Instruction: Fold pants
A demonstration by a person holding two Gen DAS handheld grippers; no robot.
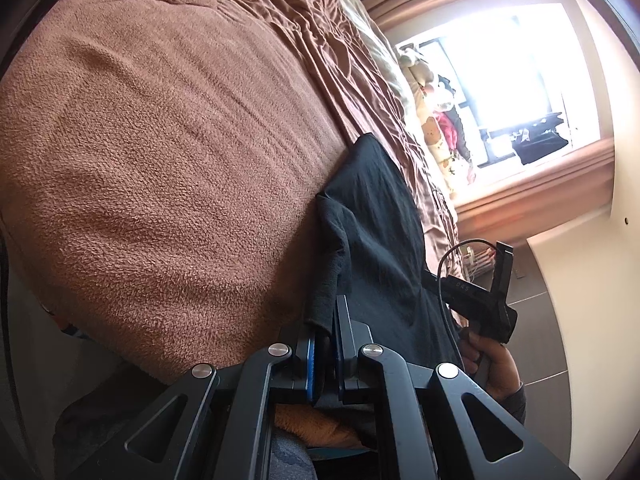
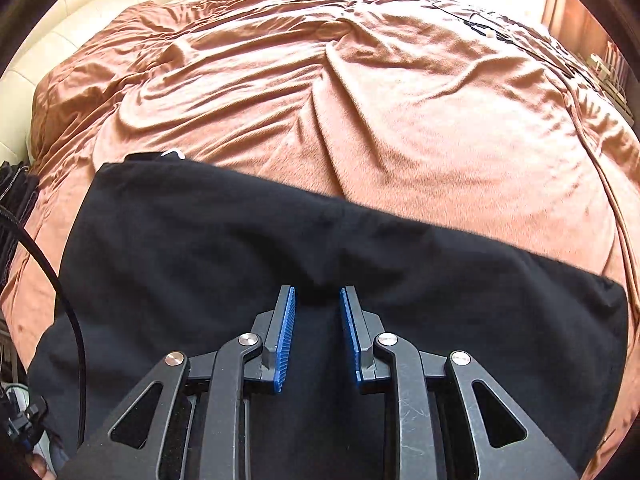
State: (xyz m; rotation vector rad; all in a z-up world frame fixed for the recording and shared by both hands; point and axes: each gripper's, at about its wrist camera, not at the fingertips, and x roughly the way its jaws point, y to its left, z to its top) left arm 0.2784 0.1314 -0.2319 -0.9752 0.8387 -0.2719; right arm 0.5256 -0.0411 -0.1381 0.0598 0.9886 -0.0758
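Note:
Black pants (image 2: 200,240) lie spread across the near side of a bed, on a brown fleece blanket (image 2: 400,120). My right gripper (image 2: 318,292) points down over their middle with its blue pads apart; a soft crease of the cloth runs just ahead of the tips, and the pads press on nothing. In the left wrist view my left gripper (image 1: 326,332) is shut on an end of the pants (image 1: 380,220), which stretch away along the blanket's edge (image 1: 160,160). A person's hand (image 1: 492,360) holds the right gripper's handle beyond the pants.
A bright window (image 1: 520,80) and soft toys (image 1: 436,120) lie past the bed's far end. Tiled floor (image 1: 540,320) runs beside the bed. A black cable (image 2: 68,300) hangs at the left, and a cream padded surface (image 2: 60,40) borders the bed.

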